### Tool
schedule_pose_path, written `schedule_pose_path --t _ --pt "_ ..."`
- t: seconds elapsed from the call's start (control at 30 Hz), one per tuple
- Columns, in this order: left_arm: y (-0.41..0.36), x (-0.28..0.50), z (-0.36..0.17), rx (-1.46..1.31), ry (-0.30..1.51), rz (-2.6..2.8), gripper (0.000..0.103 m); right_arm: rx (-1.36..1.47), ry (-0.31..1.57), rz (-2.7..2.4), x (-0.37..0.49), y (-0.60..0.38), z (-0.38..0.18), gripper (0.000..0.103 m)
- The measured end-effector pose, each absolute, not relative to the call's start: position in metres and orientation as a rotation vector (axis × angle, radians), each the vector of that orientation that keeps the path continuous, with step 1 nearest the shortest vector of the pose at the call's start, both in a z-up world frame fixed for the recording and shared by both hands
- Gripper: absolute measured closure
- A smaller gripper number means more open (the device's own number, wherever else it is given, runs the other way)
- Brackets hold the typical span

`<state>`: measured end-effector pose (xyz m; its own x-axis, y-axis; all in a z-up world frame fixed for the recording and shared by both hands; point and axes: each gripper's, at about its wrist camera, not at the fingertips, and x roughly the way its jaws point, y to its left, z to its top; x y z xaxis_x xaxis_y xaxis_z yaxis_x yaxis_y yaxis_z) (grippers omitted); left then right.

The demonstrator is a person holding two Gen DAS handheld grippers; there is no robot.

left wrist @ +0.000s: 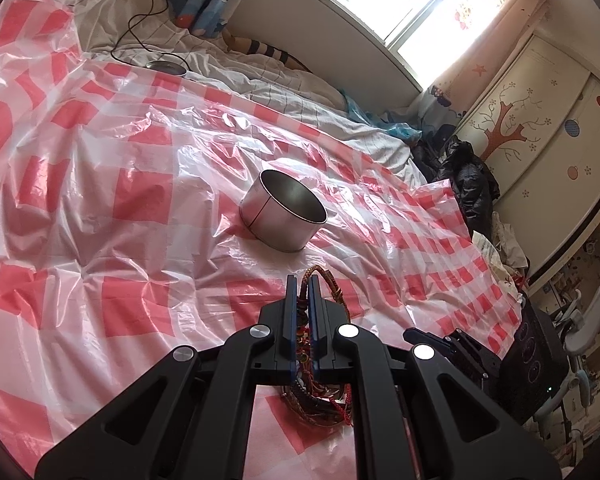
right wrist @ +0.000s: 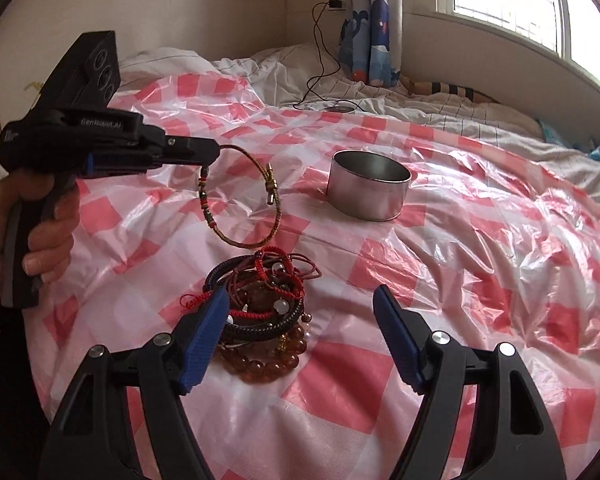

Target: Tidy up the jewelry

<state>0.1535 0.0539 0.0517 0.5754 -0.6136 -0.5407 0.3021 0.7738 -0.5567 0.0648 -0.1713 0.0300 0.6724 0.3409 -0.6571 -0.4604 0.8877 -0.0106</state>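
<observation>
My left gripper [left wrist: 304, 284] is shut on a braided cord bracelet [left wrist: 332, 284]. In the right wrist view the left gripper [right wrist: 210, 158] holds the bracelet [right wrist: 236, 208] hanging in the air above a pile of bracelets and bead strings [right wrist: 260, 312] on the bed. The pile also shows under the left gripper [left wrist: 320, 404]. A round metal tin [left wrist: 284, 216], open and empty, stands beyond the left gripper, and also shows in the right wrist view [right wrist: 368, 184]. My right gripper [right wrist: 300, 300] is open and empty, its left finger just beside the pile.
A red-and-white checked plastic sheet [right wrist: 480, 280] covers the bed. A metal lid [left wrist: 166, 67] and a black cable [left wrist: 140, 28] lie at the far end. Dark clothes [left wrist: 468, 180] and a wardrobe [left wrist: 540, 120] stand to the right of the bed. A window [right wrist: 508, 0] is behind.
</observation>
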Motion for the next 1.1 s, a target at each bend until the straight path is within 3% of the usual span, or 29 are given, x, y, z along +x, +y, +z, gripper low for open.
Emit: schedule_pose_path --t 0.1,0.2,0.27,0.53,0.7,0.77,0.93,1.1 --pt "0.054 0.154 0.051 -0.430 0.790 -0.552 0.099 -0.211 0.684 0.440 0.066 -0.167 0.028 0.033" --pt "0.054 0.155 0.051 -0.429 0.792 -0.548 0.099 -0.236 0.680 0.451 0.071 -0.161 0.027 0.048" --pt "0.055 0.156 0.051 -0.430 0.791 -0.545 0.099 -0.279 0.680 0.466 0.072 -0.152 0.026 0.050" --pt "0.057 0.156 0.051 -0.436 0.788 -0.546 0.098 -0.477 0.700 0.516 0.075 -0.118 0.011 0.081" --pt "0.057 0.157 0.051 -0.440 0.790 -0.548 0.098 -0.520 0.731 0.507 0.085 -0.112 0.001 0.085" --pt "0.056 0.156 0.050 -0.441 0.790 -0.549 0.098 -0.512 0.731 0.500 0.086 -0.113 0.000 0.095" --pt "0.056 0.156 0.050 -0.439 0.788 -0.547 0.098 -0.349 0.768 0.533 0.094 -0.131 0.007 0.095" --pt "0.058 0.156 0.050 -0.454 0.779 -0.532 0.098 -0.003 0.790 0.599 0.107 -0.167 0.022 0.095"
